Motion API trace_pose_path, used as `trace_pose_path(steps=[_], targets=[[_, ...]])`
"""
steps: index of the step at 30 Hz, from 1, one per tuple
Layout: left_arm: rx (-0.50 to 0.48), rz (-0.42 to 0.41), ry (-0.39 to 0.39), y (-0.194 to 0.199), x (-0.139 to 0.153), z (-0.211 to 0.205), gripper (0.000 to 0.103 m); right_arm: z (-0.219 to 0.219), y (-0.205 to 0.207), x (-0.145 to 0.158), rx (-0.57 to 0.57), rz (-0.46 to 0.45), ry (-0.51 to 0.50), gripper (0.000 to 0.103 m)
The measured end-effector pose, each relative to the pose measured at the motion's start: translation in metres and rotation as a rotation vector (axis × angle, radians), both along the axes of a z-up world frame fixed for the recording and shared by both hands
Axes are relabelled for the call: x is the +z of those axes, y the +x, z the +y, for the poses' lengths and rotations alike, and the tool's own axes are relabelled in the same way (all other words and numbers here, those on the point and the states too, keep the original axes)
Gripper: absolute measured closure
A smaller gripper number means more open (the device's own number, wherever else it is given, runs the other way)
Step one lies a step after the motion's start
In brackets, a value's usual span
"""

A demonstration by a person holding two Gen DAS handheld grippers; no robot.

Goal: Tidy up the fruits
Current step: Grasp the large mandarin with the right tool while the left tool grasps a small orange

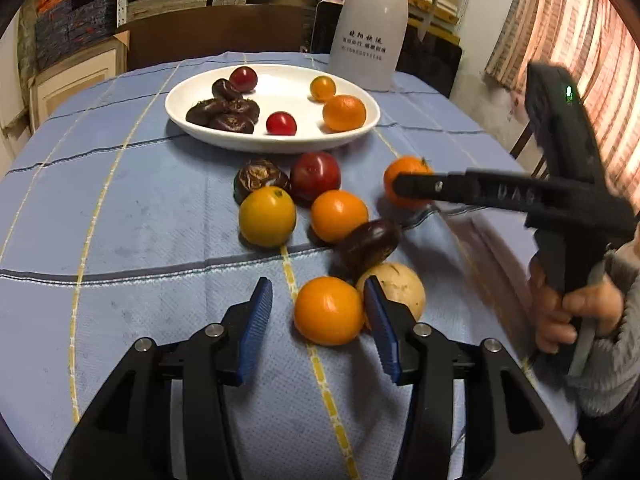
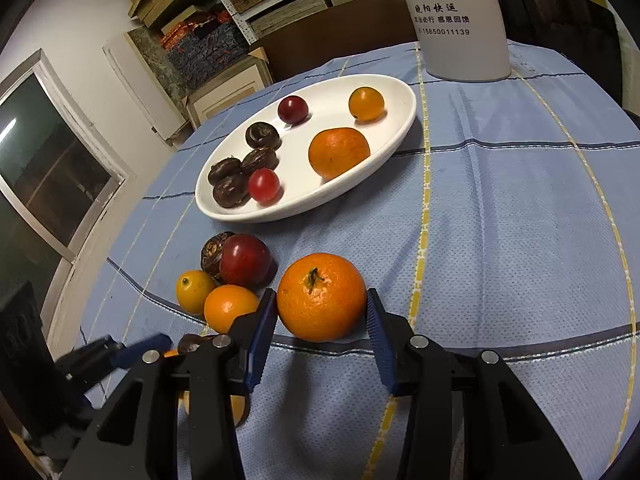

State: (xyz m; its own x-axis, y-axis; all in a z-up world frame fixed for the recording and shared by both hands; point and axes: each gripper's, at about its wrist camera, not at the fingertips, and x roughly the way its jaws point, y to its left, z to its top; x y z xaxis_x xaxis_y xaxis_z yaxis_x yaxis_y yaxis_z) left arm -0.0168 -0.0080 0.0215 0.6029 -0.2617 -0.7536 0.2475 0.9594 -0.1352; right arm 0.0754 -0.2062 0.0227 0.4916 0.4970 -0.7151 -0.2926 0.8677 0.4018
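R gripper [image 2: 322, 320] clamps tangerine [image 2: 322, 296] on desk [image 2: 500, 240]. L gripper [image 1: 318, 320] open, orange [image 1: 328, 310] touching its R pad; plate [image 1: 180, 100] at 12.

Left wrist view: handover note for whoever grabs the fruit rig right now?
Left tongs: open around an orange, not gripped.
Right tongs: shut on a mandarin.
Done: eight pieces on the plate.
Left: eight pieces off the plate, those two included, clustered on the cloth in front of it.
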Motion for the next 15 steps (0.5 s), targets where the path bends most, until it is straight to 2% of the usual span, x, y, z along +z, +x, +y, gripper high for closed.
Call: trace_pose_path(steps=[4, 9, 11, 15], targets=[[-0.026, 0.013, -0.027, -0.006, -0.001, 0.0, 0.067, 0.0, 0.0, 0.0, 0.004, 0.001, 0.001, 0.058], [-0.039, 0.018, -0.02, -0.016, -0.003, -0.002, 0.067, 0.0, 0.0, 0.0, 0.006, 0.002, 0.001, 0.058], [-0.051, 0.046, -0.05, -0.016, -0.006, 0.001, 0.067, 0.001, 0.0, 0.0, 0.005, 0.002, 0.001, 0.058], [-0.061, 0.084, -0.054, -0.012, -0.012, -0.002, 0.067, 0.001, -0.001, 0.0, 0.006, -0.001, 0.0, 0.058]])
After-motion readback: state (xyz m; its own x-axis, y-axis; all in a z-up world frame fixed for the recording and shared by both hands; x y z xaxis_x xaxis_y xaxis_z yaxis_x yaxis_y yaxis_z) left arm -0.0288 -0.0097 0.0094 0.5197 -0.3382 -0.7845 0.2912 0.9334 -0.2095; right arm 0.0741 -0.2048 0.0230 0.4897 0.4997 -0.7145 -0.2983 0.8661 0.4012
